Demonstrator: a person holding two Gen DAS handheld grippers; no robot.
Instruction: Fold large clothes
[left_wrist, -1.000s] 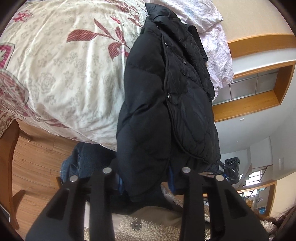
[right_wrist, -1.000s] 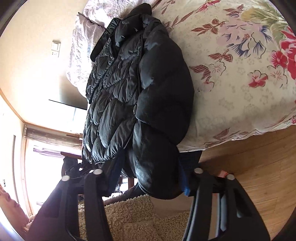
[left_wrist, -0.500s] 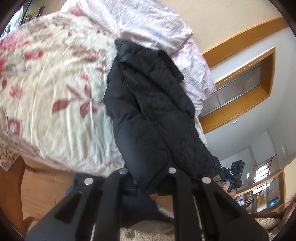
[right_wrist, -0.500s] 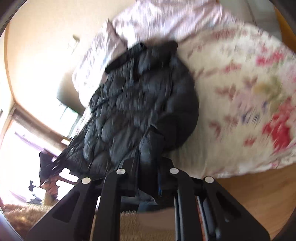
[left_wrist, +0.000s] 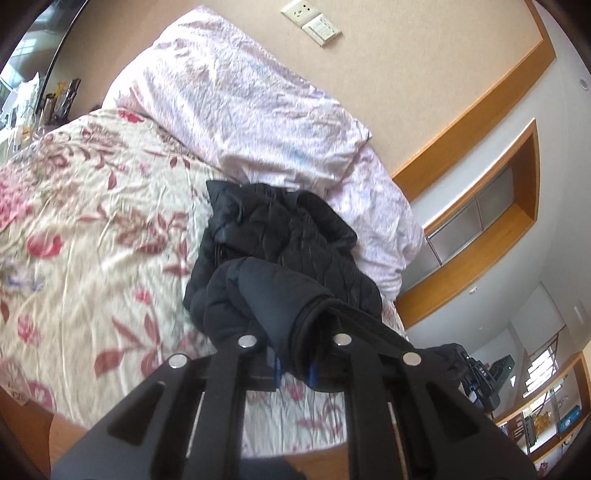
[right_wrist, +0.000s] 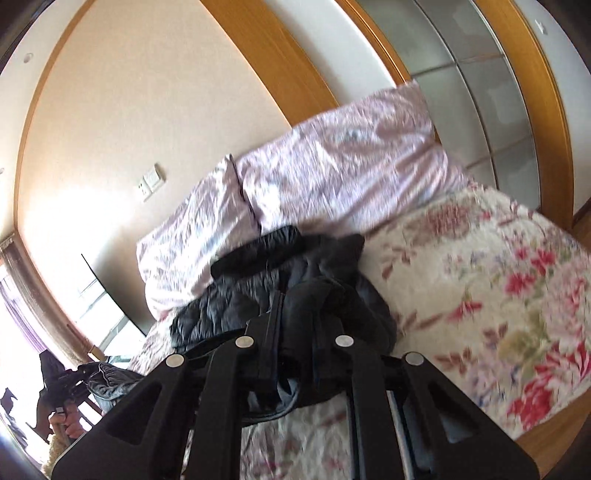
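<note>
Now the black jacket (left_wrist: 280, 258) is being pinched at its near edge by the left tool (left_wrist: 293, 363). It is also being pinched by the right tool (right_wrist: 291, 365). The rest is being left bunched on the flowery bed (left_wrist: 92, 229).

You are standing in a home bedroom. A bed (left_wrist: 92, 229) with a floral cover fills the view, with pale pink pillows (left_wrist: 251, 110) propped against a beige wall that carries a switch and socket plate (left_wrist: 312, 18). Warm wooden trim (right_wrist: 266, 55) frames the wall, and wooden shelving (left_wrist: 546, 417) holds household things.
</note>
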